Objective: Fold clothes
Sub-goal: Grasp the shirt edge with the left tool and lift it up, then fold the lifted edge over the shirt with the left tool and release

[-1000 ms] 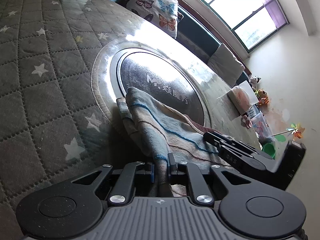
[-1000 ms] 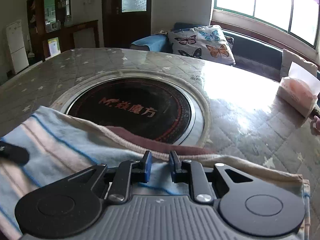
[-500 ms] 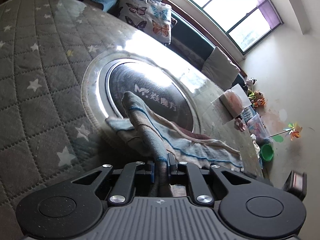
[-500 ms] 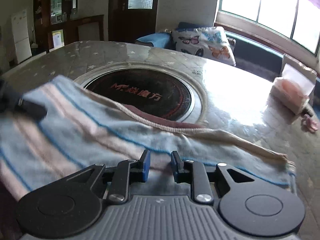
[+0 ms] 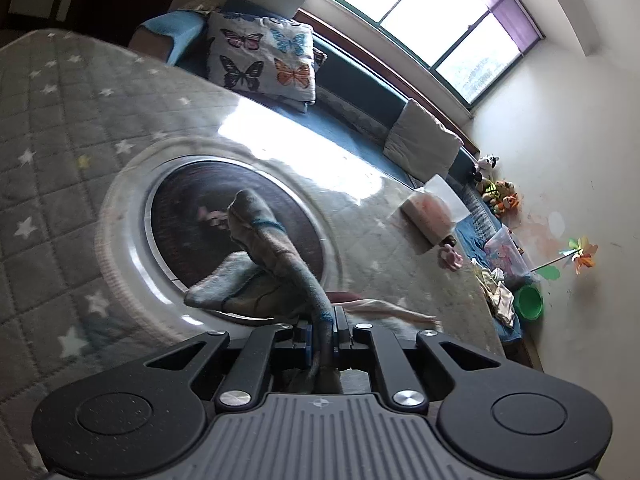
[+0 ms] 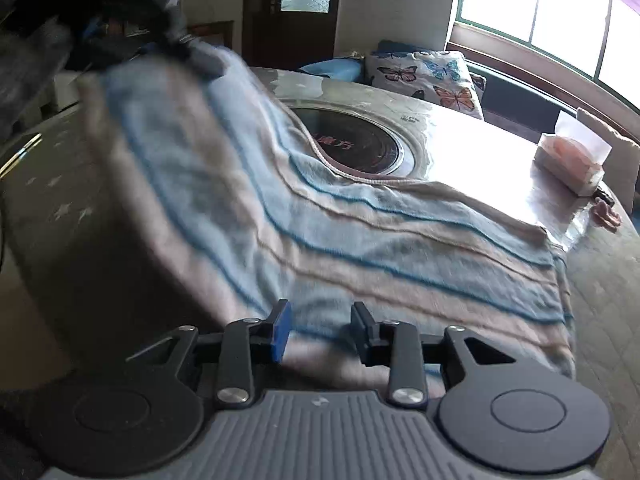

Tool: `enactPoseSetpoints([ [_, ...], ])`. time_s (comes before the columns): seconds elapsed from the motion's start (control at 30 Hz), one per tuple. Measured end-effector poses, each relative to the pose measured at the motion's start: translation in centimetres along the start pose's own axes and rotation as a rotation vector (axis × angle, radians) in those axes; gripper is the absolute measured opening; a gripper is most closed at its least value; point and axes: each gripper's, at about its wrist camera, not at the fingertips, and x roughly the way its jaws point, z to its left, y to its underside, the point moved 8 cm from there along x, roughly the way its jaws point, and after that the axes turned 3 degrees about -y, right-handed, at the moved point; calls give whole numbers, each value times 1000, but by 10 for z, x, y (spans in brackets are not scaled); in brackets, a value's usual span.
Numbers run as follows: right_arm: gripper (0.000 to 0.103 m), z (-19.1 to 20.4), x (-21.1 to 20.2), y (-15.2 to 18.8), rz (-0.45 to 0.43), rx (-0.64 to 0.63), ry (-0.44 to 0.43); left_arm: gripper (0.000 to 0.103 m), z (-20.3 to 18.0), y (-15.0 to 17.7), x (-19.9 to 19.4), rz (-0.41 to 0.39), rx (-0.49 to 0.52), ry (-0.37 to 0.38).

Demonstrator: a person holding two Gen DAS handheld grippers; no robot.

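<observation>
Across the table's near half lies the striped cloth (image 6: 400, 248), blue and pinkish bands, one corner pulled up off the surface. My left gripper (image 5: 322, 326) has that corner: pads pinched nearly together on a bunched ridge of fabric, which rises out of the jaws and droops back toward the dark round hob (image 5: 240, 236) set in the tabletop. From the right wrist view the lifted corner shows top left, blurred, held by the left gripper (image 6: 188, 46); cloth slopes down from there to the flat part.

My right gripper (image 6: 320, 326) is over the near edge of the cloth, jaws opening, moderate gap. Fabric lies under and between the fingers, but the pads are not pressing on it.

Cloth's far edge overlaps the hob rim (image 6: 408, 152). Table (image 5: 60, 120) is covered in grey quilted star-print under a glossy sheet. Tissue pack (image 6: 570, 160) sits on the far right of the table, well apart from the cloth. Butterfly cushion (image 5: 264, 60) on the bench beyond, under the window (image 5: 424, 12).
</observation>
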Motion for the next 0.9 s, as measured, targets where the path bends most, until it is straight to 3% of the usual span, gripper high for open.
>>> enactPoseSetpoints([
  [0.17,40,-26,-26,10,-42,83,11,9,-44,0,16,30,23,-5],
  [0.37,42,-98,-46,21,-111,237,131,9,-95,11,51,88,87,-33],
  [0.5,42,-132,-47,37,-113,305,159,9,-124,22,77,135,118,-56],
  [0.8,46,-144,-42,55,-120,355,124,9,-174,55,128,239,222,-98],
  [0.9,47,-144,-42,56,-124,352,115,14,-181,67,139,272,250,-99],
])
